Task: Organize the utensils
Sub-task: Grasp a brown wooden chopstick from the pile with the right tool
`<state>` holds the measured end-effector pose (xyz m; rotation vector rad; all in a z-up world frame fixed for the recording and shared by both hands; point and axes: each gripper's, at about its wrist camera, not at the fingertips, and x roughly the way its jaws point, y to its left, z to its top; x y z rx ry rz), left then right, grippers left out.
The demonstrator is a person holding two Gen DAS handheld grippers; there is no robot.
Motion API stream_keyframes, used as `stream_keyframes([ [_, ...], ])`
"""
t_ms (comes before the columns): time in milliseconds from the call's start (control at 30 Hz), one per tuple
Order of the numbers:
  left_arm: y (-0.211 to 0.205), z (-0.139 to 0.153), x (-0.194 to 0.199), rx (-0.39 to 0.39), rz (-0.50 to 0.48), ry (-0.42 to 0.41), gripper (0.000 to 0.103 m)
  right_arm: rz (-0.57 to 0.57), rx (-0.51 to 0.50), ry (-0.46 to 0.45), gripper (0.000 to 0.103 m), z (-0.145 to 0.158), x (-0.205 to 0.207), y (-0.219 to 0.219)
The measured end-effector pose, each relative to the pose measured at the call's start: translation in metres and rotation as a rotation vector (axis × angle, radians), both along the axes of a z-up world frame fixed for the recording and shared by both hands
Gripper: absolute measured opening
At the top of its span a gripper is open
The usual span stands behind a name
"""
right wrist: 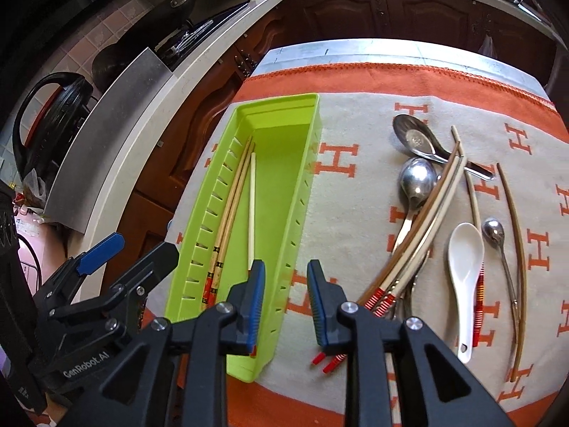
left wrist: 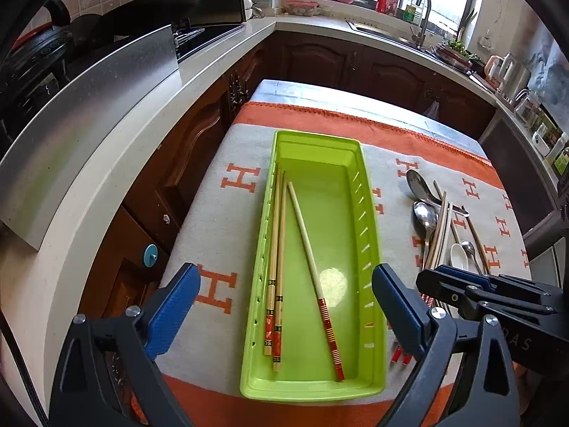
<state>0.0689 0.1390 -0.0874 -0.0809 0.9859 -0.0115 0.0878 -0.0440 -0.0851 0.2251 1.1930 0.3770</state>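
Note:
A lime green tray (left wrist: 370, 249) lies on the cloth and holds three chopsticks (left wrist: 309, 263); it also shows in the right wrist view (right wrist: 306, 163), with the chopsticks (right wrist: 252, 206). To its right lies a loose pile of utensils: metal spoons (right wrist: 416, 178), a white ceramic spoon (right wrist: 466, 270), a small metal spoon (right wrist: 494, 235) and several chopsticks (right wrist: 419, 235). My left gripper (left wrist: 284, 306) is open and empty above the tray's near end. My right gripper (right wrist: 286, 302) is open and empty over the tray's right wall, left of the pile.
The orange and grey patterned cloth (left wrist: 220, 235) covers a small table. A white counter (left wrist: 106, 163) with a stove runs along the left; dark wood cabinets (left wrist: 320, 60) stand behind. A sink and bottles (left wrist: 409, 10) are at the far back.

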Motion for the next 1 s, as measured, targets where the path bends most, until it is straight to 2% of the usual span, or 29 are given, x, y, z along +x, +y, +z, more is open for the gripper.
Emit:
stream_keyframes([
  [233, -0.036, 0.011, -0.007, 0.026, -0.073, -0.020, 0.099, -0.051, -0.014, -0.071, 0.024, 0.017, -0.017, -0.041],
  [533, -0.084, 0.010, -0.009, -0.029, -0.156, -0.014, 0.099, -0.151, -0.012, -0.104, 0.024, 0.024, -0.034, -0.103],
  [767, -0.115, -0.002, -0.002, -0.086, -0.209, 0.034, 0.099, -0.216, -0.015, -0.092, 0.024, 0.014, -0.043, -0.148],
  [1000, -0.146, -0.023, 0.010, -0.123, -0.258, 0.097, 0.099, -0.266, -0.026, -0.058, 0.024, -0.010, -0.042, -0.182],
])
